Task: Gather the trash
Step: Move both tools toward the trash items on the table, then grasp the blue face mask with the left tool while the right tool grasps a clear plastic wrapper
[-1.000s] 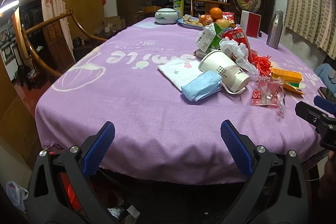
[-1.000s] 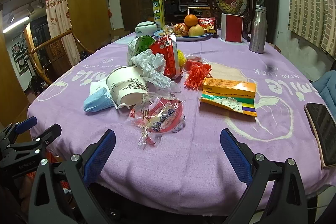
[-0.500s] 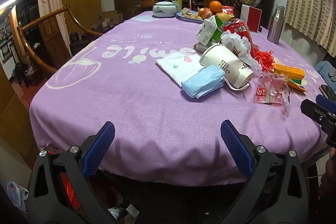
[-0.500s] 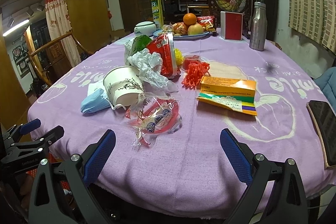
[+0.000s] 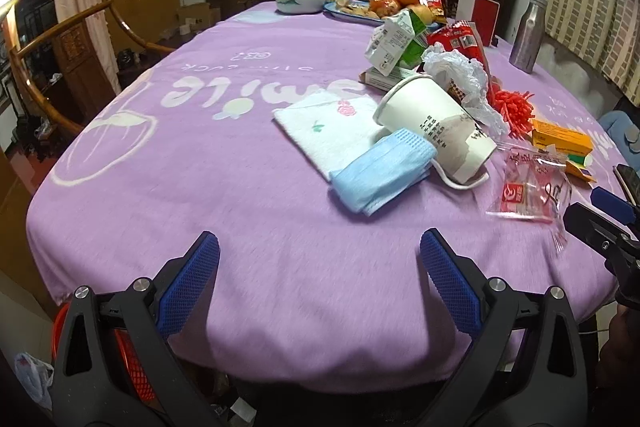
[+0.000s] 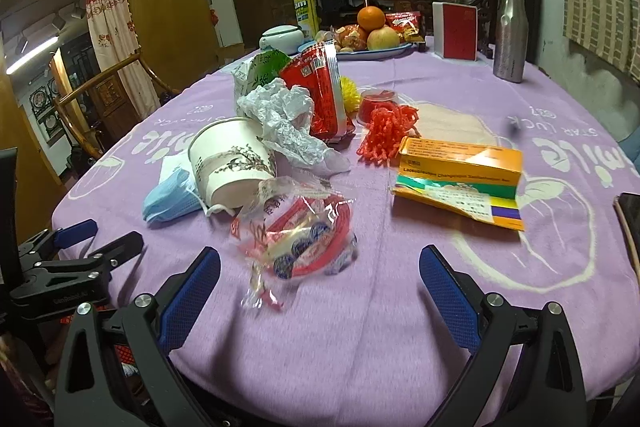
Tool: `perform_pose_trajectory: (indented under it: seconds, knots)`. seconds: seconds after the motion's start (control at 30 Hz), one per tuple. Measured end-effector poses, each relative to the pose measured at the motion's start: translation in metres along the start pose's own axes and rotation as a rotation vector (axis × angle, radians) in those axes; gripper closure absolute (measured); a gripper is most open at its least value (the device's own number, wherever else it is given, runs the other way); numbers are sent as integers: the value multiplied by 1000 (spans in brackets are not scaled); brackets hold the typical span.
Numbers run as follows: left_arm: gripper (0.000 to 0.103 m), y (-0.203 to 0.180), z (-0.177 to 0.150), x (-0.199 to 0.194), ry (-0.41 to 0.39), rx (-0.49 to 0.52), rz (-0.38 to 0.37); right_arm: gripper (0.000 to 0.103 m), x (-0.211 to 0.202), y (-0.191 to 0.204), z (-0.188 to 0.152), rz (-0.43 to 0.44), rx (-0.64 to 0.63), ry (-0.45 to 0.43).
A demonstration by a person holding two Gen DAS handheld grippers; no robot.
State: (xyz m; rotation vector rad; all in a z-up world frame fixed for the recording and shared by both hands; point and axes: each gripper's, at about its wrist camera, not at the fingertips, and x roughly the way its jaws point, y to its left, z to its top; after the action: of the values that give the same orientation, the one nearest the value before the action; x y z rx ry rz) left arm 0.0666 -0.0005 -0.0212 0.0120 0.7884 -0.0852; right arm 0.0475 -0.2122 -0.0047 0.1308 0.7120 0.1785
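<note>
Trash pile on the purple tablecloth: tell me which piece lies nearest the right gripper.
The crinkled clear plastic wrapper with red print, just ahead of the open right gripper; the paper cup and orange box lie farther back.

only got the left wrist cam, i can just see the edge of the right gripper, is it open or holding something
Observer: The right gripper is open and empty. The clear snack wrapper lies just ahead of it, touching neither finger.
Operator: ok, any trash my view hides
Observer: Yes. Behind the red snack bag there is a yellow pompom.
Operator: anything else back there
Observer: A small red tub sits right beside the pompom, just behind the red shreds.
</note>
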Motion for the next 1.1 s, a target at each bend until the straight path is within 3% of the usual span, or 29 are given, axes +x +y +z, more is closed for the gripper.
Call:
perform_pose_trajectory:
  seconds: [0.33, 0.8, 1.1]
  knots:
    - [7, -16, 15, 24, 22, 82, 35, 6, 20, -2, 18, 29, 3, 31]
    - [7, -25, 21, 42, 46, 104, -2, 6, 35, -3, 22, 77, 24, 80]
    - [7, -13, 25, 29, -10, 86, -37, 6, 41, 1, 14, 119, 25, 131]
